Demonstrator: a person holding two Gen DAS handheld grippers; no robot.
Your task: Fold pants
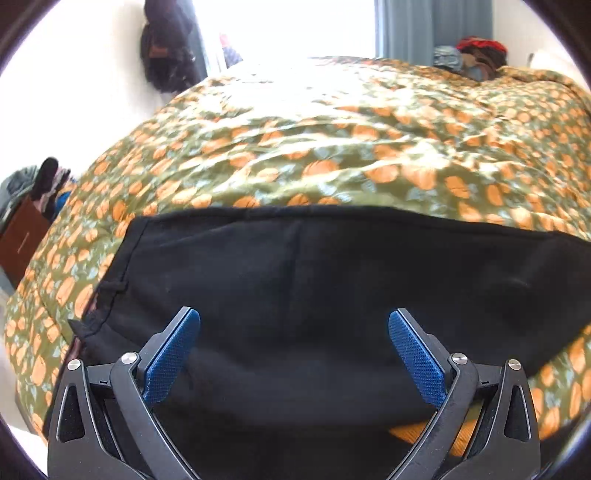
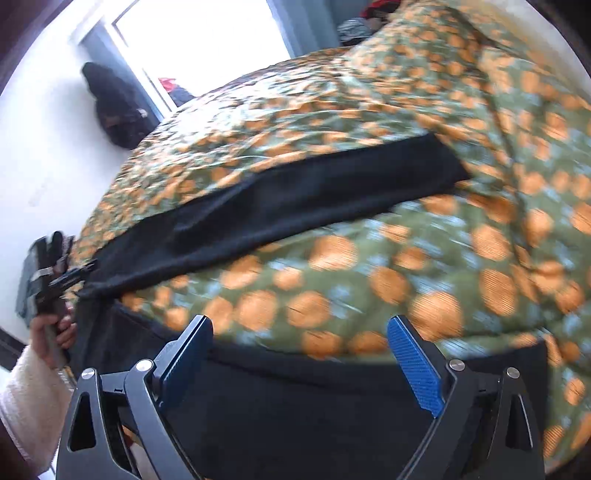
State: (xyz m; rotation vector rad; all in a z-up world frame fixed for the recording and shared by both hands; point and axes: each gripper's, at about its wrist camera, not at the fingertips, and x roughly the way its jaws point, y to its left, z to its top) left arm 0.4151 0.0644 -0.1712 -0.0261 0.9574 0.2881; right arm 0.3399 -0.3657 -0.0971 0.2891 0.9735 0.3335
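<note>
1. A pair of black cloth pants (image 1: 314, 280) lies spread out on a bed cover with orange fruit on green (image 1: 332, 140).
2. In the right wrist view, one long black leg (image 2: 295, 199) runs across the cover from the left side up toward the right. Another part of the pants lies close to the camera, at the near edge of the bed.
3. The left gripper (image 1: 294, 325), black with blue pads, is spread wide. It hangs over the pants and holds nothing.
4. The right gripper (image 2: 300, 332) has its jaws wide too. Nothing is between them. The black cloth lies under them.
5. This view is blurry.
6. At the left edge of the right wrist view, a hand (image 2: 55, 328) in a white fuzzy sleeve (image 2: 26, 398) grips the handle of the left tool.
7. Far back sit a bright window (image 1: 280, 26), a blue-grey curtain (image 1: 432, 26) and a pile of clothes (image 1: 469, 55).
</note>
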